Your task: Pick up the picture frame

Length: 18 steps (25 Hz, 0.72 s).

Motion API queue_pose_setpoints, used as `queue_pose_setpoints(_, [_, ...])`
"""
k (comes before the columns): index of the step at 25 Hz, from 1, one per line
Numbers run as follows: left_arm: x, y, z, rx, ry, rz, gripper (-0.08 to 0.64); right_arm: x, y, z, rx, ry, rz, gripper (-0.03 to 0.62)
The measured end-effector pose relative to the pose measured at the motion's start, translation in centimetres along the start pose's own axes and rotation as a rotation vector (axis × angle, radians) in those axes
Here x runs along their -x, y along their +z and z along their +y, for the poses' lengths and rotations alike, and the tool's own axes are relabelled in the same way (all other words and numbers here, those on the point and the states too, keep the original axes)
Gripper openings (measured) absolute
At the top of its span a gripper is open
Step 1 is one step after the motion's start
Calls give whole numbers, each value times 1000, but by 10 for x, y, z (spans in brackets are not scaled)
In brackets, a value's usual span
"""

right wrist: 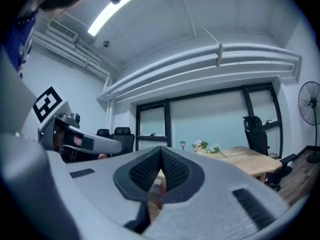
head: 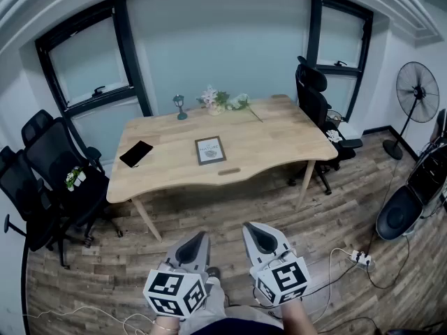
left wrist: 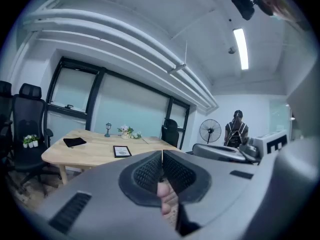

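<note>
Chairs (head: 49, 166) stand at the far left, and a flat black item (head: 136, 153) lies on the table (head: 279, 142). The left gripper (head: 199, 239) sits low in the head view, jaws pressed together on nothing. Ahead, near the table's middle, the frame (head: 210, 150) lies flat, well apart from both tools. The right gripper (head: 253, 230) is likewise closed and empty. The step looks like the approach: walk in, open one gripper's jaws (either would serve), and take the frame by an edge. Its print is too small to read.

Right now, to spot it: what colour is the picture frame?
Picture frame: dark border, pale insert; head view best.
</note>
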<state>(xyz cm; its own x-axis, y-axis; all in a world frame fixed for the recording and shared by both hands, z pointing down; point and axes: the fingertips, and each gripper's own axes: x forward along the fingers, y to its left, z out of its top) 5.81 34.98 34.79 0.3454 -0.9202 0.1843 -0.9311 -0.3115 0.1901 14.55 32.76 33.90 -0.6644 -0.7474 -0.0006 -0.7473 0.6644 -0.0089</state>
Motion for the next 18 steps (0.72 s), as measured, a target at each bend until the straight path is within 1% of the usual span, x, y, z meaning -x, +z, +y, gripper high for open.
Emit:
queue_pose_setpoints(7, [1,-2,-3,9,3,10,9,0,-1,0,-4,5,6,0])
queue_pose_setpoints(18, [-15,2,14,26,18,21,9,-27,-5,-7,-16,-9,34,0])
